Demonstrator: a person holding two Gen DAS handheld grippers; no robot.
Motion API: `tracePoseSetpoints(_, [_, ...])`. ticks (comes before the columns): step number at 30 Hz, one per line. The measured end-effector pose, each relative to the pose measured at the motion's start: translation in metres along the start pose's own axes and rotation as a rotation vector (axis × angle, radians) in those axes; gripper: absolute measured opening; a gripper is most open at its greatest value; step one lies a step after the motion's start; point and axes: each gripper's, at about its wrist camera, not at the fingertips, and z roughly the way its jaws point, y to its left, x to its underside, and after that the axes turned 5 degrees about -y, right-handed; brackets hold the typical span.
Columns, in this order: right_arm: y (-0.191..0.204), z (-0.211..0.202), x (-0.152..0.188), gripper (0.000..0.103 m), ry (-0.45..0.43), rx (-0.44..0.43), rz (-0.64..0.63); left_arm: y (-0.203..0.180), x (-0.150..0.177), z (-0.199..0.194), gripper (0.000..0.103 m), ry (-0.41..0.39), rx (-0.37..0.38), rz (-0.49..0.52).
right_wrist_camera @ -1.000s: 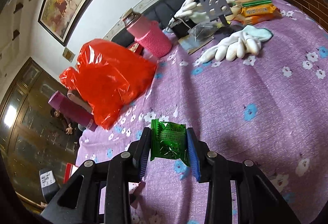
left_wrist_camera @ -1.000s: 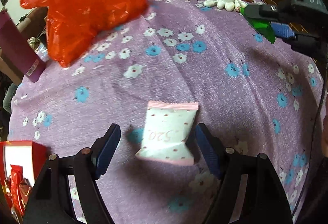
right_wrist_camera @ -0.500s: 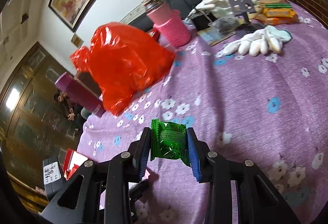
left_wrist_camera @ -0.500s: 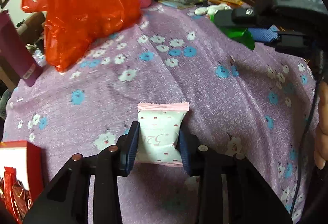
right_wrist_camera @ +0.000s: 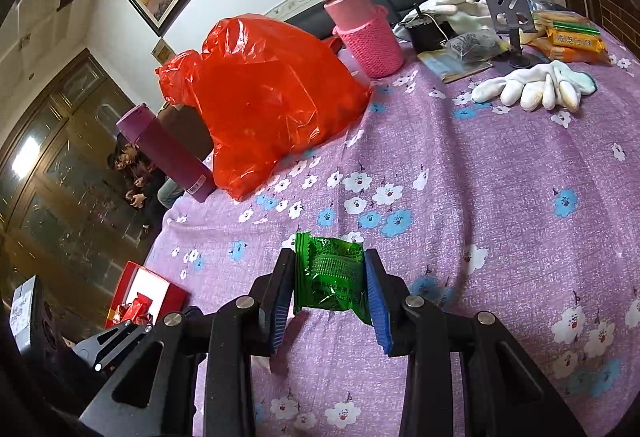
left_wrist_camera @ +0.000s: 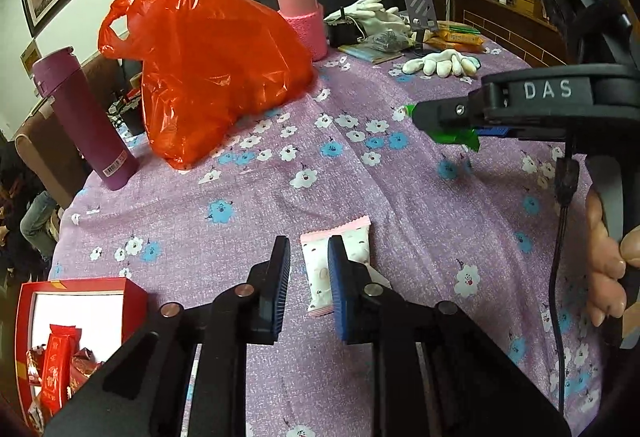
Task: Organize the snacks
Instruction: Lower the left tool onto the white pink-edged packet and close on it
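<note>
Two packets in play: your left gripper [left_wrist_camera: 308,287] is closing, the pink-white packet [left_wrist_camera: 320,273] lying against its right pad, near the table's [left_wrist_camera: 400,197] near edge beside the red box [left_wrist_camera: 132,301]. Your right gripper [right_wrist_camera: 326,289] pinches the green packet [right_wrist_camera: 329,283] above open mid-table cloth.

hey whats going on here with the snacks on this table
A person holds a two-finger tool in each hand over a purple flowered tablecloth. The right tool is clamped on a green foil snack packet, clear of the cloth. The left tool is closing around a white-and-pink snack packet, which sits off to one side, leaving a gap at the left finger. An open red cardboard box holding red-wrapped snacks sits near the left tool.
</note>
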Motion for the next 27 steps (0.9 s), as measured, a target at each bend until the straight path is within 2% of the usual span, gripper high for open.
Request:
tracePoseSetpoints(14, [-0.006, 0.001, -0.001, 0.037, 0.012, 0.009, 0.019, -0.011, 0.0, 0.016, 0.017, 0.033, -0.009, -0.006])
tracePoseSetpoints(19, [-0.007, 0.003, 0.0, 0.037, 0.016, 0.012, 0.026, -0.016, -0.003, 0.023, 0.022, 0.048, -0.002, -0.012])
tracePoseSetpoints(21, [-0.008, 0.002, -0.001, 0.037, 0.015, 0.01, 0.027, -0.018, -0.003, 0.024, 0.036, 0.048, -0.003, -0.013])
tracePoseSetpoints(22, [-0.007, 0.002, 0.0, 0.037, 0.014, 0.01, 0.028, -0.018, -0.003, 0.024, 0.04, 0.047, -0.001, -0.016])
tracePoseSetpoints(24, [-0.008, 0.003, 0.0, 0.037, 0.016, 0.011, 0.029, -0.018, -0.004, 0.025, 0.055, 0.045, 0.003, -0.023])
tracePoseSetpoints(27, [-0.008, 0.003, 0.0, 0.037, 0.02, 0.013, 0.031, -0.018, -0.005, 0.028, 0.068, 0.049, -0.003, -0.031])
